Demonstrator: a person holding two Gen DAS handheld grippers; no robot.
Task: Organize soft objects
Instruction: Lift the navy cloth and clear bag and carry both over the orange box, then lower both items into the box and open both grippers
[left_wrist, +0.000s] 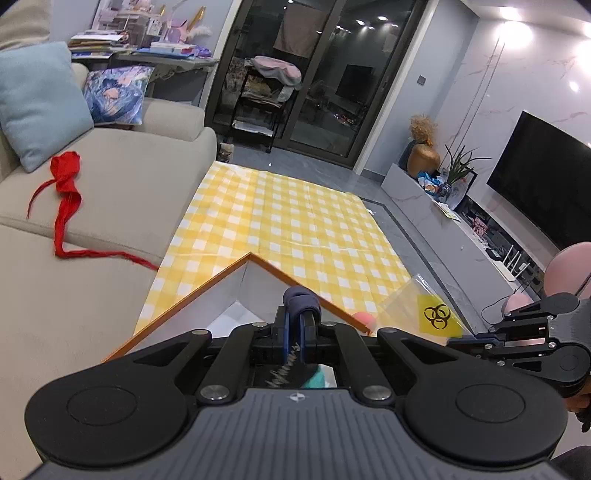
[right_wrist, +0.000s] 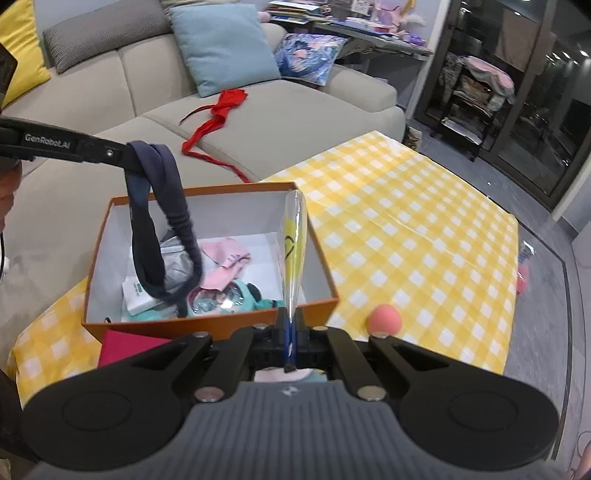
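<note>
My left gripper (left_wrist: 301, 314) is shut on a navy headband (left_wrist: 300, 300). In the right wrist view it (right_wrist: 130, 158) reaches in from the left, and the headband (right_wrist: 162, 229) hangs as a loop over the open orange box (right_wrist: 207, 191). The box holds a pink cloth (right_wrist: 225, 262), a teal plush item (right_wrist: 229, 300), a silver pouch (right_wrist: 173, 258) and a small white carton (right_wrist: 138, 295). My right gripper (right_wrist: 291, 319) is shut on a clear plastic bag with a yellow label (right_wrist: 293, 251), held upright at the box's right wall. The left wrist view shows that bag (left_wrist: 437, 314) beside the box corner (left_wrist: 251, 254).
The box stands on a yellow checked cloth (right_wrist: 406, 236) on the floor beside a beige sofa (right_wrist: 277, 110). A red cloth (right_wrist: 218, 114) lies on the sofa seat. A pink ball (right_wrist: 384, 319) rests right of the box and a magenta item (right_wrist: 125, 347) in front. A TV bench (left_wrist: 443, 218) runs along the right.
</note>
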